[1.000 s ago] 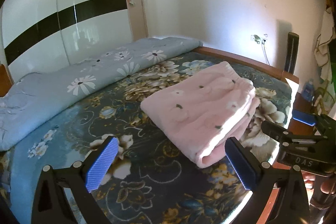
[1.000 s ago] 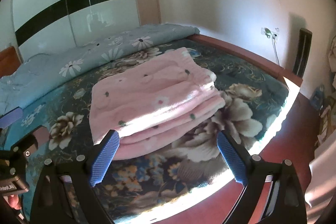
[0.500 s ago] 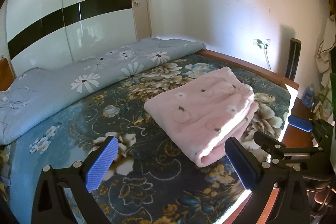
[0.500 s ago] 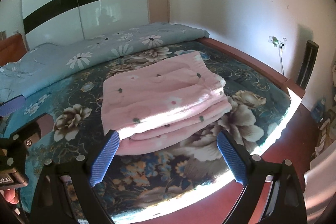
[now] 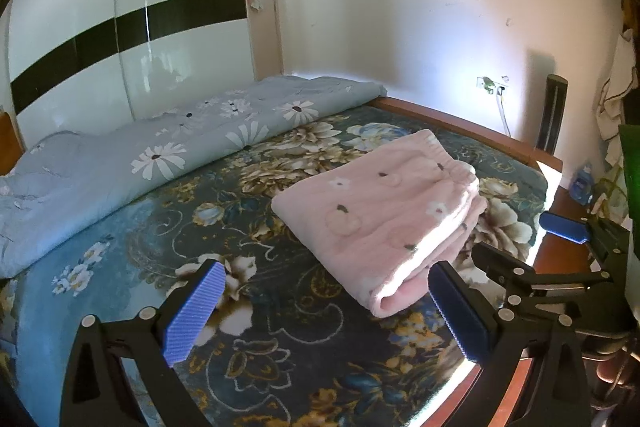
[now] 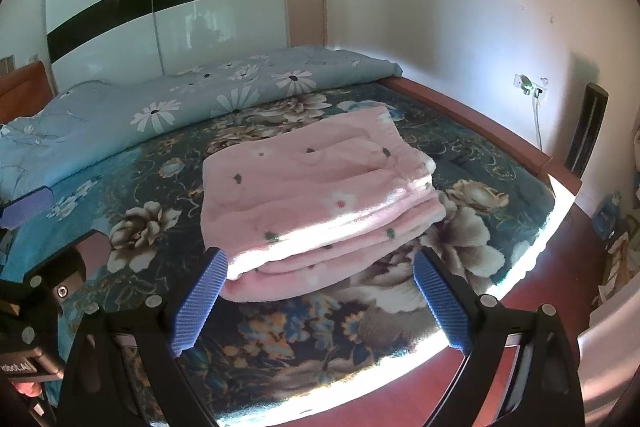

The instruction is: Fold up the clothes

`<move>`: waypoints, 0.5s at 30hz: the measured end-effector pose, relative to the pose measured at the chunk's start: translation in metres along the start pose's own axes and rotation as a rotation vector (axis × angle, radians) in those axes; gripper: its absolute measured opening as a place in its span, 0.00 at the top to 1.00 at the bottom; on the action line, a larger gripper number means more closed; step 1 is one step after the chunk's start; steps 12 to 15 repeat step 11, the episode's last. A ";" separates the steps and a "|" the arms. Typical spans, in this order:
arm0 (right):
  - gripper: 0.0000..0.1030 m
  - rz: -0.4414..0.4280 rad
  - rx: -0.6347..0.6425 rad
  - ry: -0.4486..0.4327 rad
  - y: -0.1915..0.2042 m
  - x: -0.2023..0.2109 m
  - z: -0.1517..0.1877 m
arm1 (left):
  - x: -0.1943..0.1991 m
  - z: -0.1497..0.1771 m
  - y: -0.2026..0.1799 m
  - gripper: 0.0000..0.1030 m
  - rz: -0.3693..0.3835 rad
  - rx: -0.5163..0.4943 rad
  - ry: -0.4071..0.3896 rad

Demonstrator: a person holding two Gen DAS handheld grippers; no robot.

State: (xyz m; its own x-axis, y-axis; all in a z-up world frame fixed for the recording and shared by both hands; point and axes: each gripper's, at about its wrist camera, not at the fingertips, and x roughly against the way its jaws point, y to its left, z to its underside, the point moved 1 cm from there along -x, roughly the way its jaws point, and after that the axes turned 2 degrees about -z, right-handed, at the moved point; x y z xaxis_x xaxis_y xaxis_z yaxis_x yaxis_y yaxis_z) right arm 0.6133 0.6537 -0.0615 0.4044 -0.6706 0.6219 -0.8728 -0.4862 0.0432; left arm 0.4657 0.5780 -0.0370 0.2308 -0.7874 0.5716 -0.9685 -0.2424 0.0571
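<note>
Pink fleece garment (image 5: 384,215), printed with small flowers and dark specks, folded into a thick rectangular stack with several layers visible along its near edge and a gathered elastic band at its far end; centre right of the left wrist view, dead centre of the right wrist view (image 6: 316,203). Laid flat on a dark floral bedspread (image 5: 280,331), toward the sunlit lower right edge of the bed, well apart from the pale blue daisy quilt (image 5: 168,147) rolled along the upper left. Left gripper (image 5: 326,311) at the bottom of its own frame, above the bedspread, blue-padded fingers spread wide and holding nothing, the right pad just in front of the stack's near corner. Right gripper (image 6: 320,301) at the bottom of its frame, likewise spread wide and empty, the fingers (image 6: 200,303) flanking the near edge of the stack from in front; contact with the fabric not resolvable. Each tool also visible in the other's view: right gripper at the right edge of the left wrist frame (image 5: 560,259), left gripper at the left edge of the right wrist frame (image 6: 36,267). Background, upper left: white wardrobe (image 5: 120,47) with a black horizontal band. Wooden bed frame (image 6: 480,123) along the wall on the right.
</note>
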 end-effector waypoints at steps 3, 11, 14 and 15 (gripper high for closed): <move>0.08 0.002 -0.002 0.003 0.000 -0.001 0.000 | -0.001 0.001 0.000 0.00 0.002 0.000 0.000; 0.08 0.006 -0.008 0.011 0.000 -0.002 0.000 | 0.001 0.003 0.000 0.00 -0.012 -0.004 -0.018; 0.08 0.006 -0.008 0.011 0.000 -0.002 0.000 | 0.001 0.003 0.000 0.00 -0.012 -0.004 -0.018; 0.08 0.006 -0.008 0.011 0.000 -0.002 0.000 | 0.001 0.003 0.000 0.00 -0.012 -0.004 -0.018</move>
